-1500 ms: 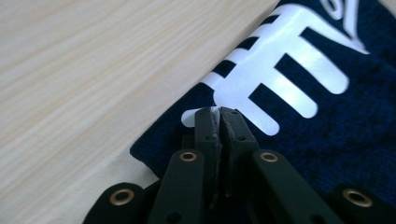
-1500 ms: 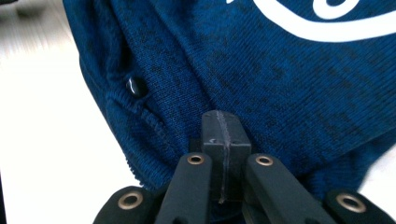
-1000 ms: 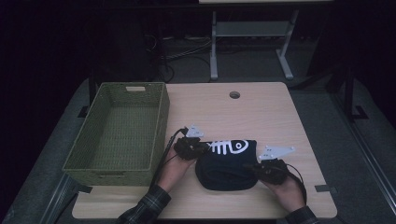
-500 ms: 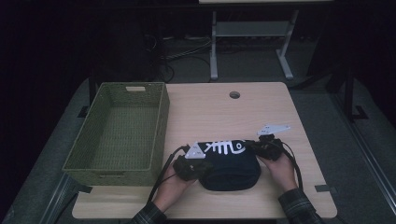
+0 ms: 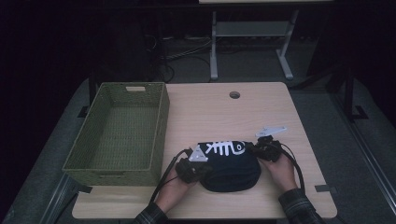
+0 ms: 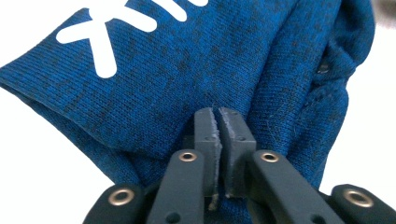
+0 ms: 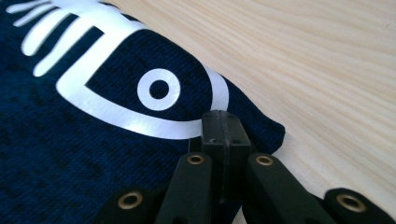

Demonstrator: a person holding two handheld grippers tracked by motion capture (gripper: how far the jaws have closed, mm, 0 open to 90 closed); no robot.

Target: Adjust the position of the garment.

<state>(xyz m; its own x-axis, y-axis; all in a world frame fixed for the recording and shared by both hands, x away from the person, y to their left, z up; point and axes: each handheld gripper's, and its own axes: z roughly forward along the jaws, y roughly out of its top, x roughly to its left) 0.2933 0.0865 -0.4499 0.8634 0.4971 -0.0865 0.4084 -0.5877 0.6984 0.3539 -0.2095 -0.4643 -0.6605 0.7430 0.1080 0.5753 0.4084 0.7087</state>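
Both grippers pinch a folded dark-blue knit garment near the table's front edge.

High view: the garment (image 5: pixel 231 165) lies as a rounded bundle, white fishbone print on top, on the pale wood table (image 5: pixel 210 112), beside an empty woven green basket (image 5: pixel 119 133); bare table stretches behind it. The left gripper (image 5: pixel 196 169) and right gripper (image 5: pixel 265 148) are at its two sides; half a second ago the bundle looked the same, the right hand slightly farther back. Left gripper view: jaws clenched on a fold of ribbed blue knit. Right gripper view: jaws clamped on the garment's edge beside the fish-eye print (image 7: pixel 159 89), wood grain just beyond.
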